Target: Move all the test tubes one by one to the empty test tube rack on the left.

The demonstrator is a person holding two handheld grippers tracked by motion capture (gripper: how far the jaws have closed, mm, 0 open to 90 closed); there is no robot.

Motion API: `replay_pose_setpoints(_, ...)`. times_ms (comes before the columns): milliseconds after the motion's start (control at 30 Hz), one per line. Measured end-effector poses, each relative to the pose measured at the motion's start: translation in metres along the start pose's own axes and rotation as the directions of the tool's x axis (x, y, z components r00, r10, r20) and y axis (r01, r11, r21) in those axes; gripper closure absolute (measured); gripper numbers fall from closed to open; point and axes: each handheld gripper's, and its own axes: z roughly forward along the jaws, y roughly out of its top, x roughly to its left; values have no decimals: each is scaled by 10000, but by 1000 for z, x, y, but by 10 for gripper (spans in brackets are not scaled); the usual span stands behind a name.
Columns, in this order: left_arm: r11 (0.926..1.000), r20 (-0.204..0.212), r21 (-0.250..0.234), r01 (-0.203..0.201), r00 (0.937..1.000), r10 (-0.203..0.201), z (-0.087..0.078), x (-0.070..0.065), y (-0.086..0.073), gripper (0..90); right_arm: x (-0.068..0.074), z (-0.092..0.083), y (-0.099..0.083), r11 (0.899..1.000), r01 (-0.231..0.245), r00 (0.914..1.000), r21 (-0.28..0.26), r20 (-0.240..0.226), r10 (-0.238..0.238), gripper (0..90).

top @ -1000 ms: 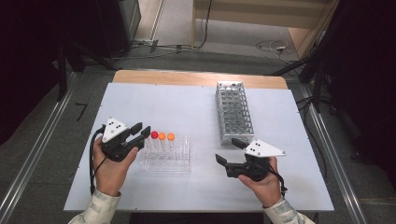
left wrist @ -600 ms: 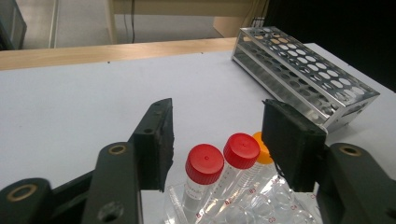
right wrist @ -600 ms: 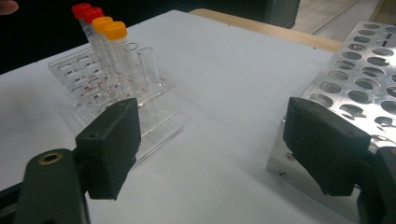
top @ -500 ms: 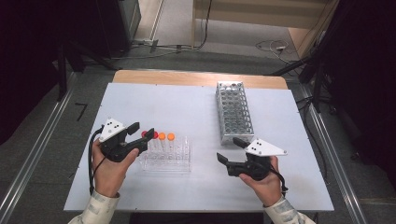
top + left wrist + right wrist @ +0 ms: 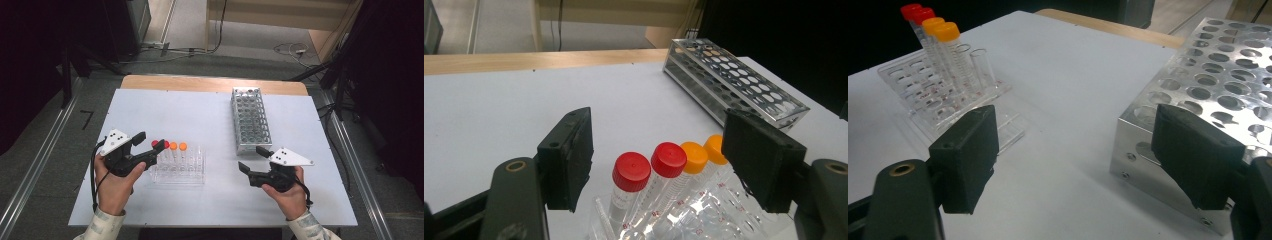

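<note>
Left gripper (image 5: 149,141) jaws just opened wide, nothing gripped; red-capped tubes (image 5: 649,167) stand between them in clear rack (image 5: 177,167). Right gripper (image 5: 250,159) wide open, empty, beside metal rack (image 5: 249,120).

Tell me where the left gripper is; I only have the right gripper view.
Observer: The left gripper is at the left end of the clear rack. Its jaws are open and have just been opening. The red-capped tubes sit ahead between its pads, untouched.
Operator: Is the metal rack empty farther back?
Observer: Yes. In the high view, no tube stands anywhere in the metal rack.
</note>
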Motion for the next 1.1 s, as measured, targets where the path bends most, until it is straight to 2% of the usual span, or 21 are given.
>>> replay_pose_setpoints(300, 10000, 72, -10, 1, 10000, -1, -4, 1, -3, 256, -8, -7, -2, 10000, -78, 9996, -46, 281, 79, 175)
replay_pose_setpoints(1100, 9997, -120, 54, 242, 9996, -242, -13, 15, -14, 240, -25, -22, -9, 9996, -260, 9966, -113, 784, 269, 166)
